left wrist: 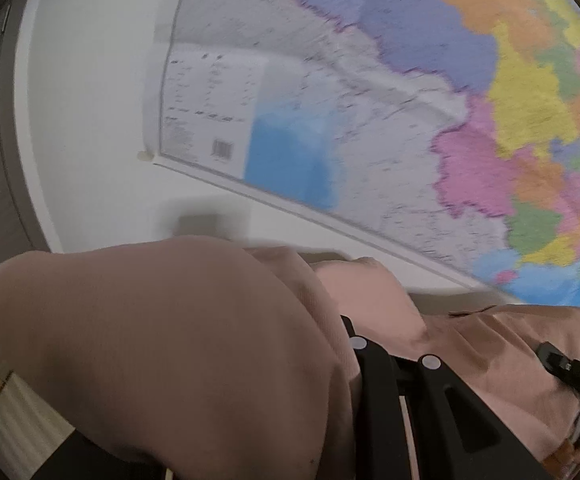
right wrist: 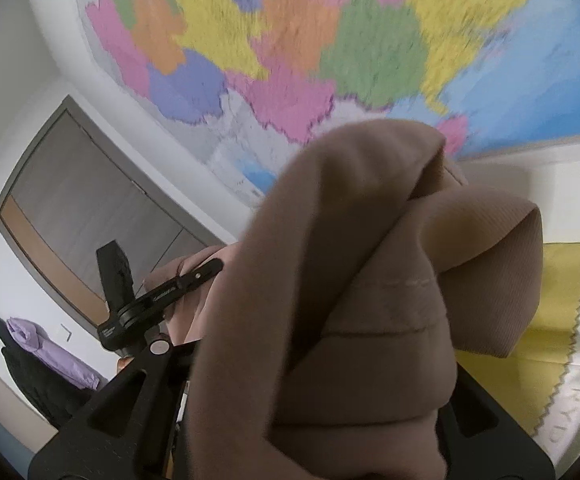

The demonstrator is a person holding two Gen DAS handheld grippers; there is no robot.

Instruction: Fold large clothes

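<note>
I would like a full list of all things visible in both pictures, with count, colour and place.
garment: one, dusty pink, bunched over both grippers
map: one, many colours, on the white wall
door: one, grey-brown, left in the right view
cloth: one, yellow and white, lower right
clothes: purple and black pile, lower left
left gripper: black, jaws shut on garment
right gripper: black, jaws hidden under garment, shut on garment

Garment (left wrist: 162, 340) bunched before both cameras; wall map (left wrist: 369, 100) behind.
</note>
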